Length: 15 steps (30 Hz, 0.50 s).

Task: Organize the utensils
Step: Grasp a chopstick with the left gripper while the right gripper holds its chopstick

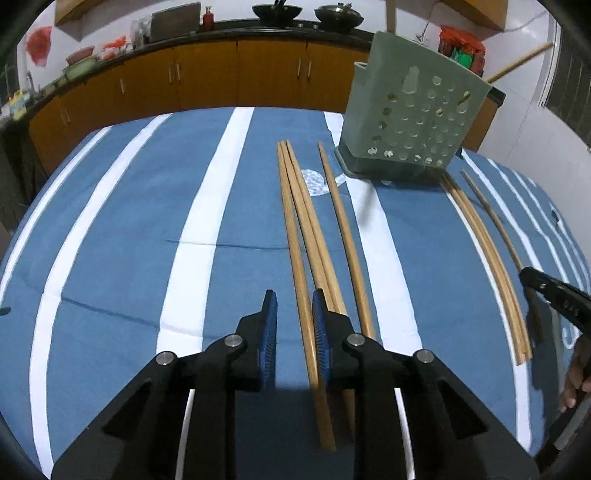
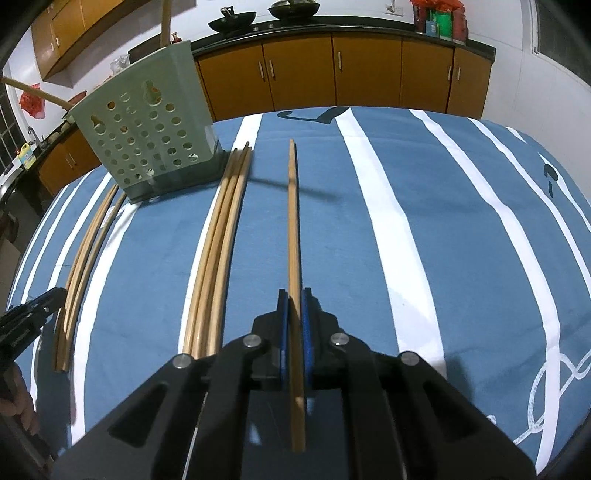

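Observation:
Wooden chopsticks lie lengthwise on a blue, white-striped cloth [image 1: 110, 240]. A green perforated holder [image 1: 410, 122] [image 2: 147, 129] stands at the far end with sticks poking out of it. My left gripper [image 1: 293, 295] is low over a bundle of three chopsticks [image 1: 306, 221]. The leftmost stick [image 1: 295, 258] runs between its jaws against the right pad, with a gap to the left pad. A single stick [image 1: 340, 229] lies just to the right. My right gripper [image 2: 294, 295] is shut on a single chopstick [image 2: 293, 221], which points toward the far edge.
Another bundle of three chopsticks [image 2: 221, 240] lies left of the right gripper, ending near the holder's base. Orange cabinets [image 2: 369, 74] and a dark counter with woks [image 1: 275, 11] run behind the table. A person's hand [image 1: 576, 384] shows at the frame edge.

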Each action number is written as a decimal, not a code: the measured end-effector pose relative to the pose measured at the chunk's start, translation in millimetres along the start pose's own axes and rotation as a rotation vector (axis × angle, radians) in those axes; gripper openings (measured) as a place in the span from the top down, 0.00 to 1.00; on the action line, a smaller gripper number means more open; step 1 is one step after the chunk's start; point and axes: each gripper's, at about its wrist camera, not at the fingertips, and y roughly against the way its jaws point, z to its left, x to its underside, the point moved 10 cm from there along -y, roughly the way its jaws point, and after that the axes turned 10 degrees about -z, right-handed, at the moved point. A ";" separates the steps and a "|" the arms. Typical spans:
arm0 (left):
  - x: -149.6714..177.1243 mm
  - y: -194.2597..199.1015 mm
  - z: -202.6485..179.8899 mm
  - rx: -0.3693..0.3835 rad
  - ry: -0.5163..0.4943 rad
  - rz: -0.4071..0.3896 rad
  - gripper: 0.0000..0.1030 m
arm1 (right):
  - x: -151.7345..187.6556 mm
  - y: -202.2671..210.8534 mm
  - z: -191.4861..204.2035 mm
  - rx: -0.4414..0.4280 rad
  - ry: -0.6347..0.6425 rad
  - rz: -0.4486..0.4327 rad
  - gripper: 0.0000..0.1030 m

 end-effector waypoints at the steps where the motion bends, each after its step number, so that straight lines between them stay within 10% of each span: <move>1: -0.2 -0.7 -1.0 -0.010 -0.011 -0.003 0.81 | 0.3 0.1 0.7 0.000 0.003 -0.001 0.89; 15: -17.4 -16.1 55.2 -0.100 0.069 -0.017 0.92 | -15.2 -10.2 -13.8 0.044 -0.001 -0.032 0.92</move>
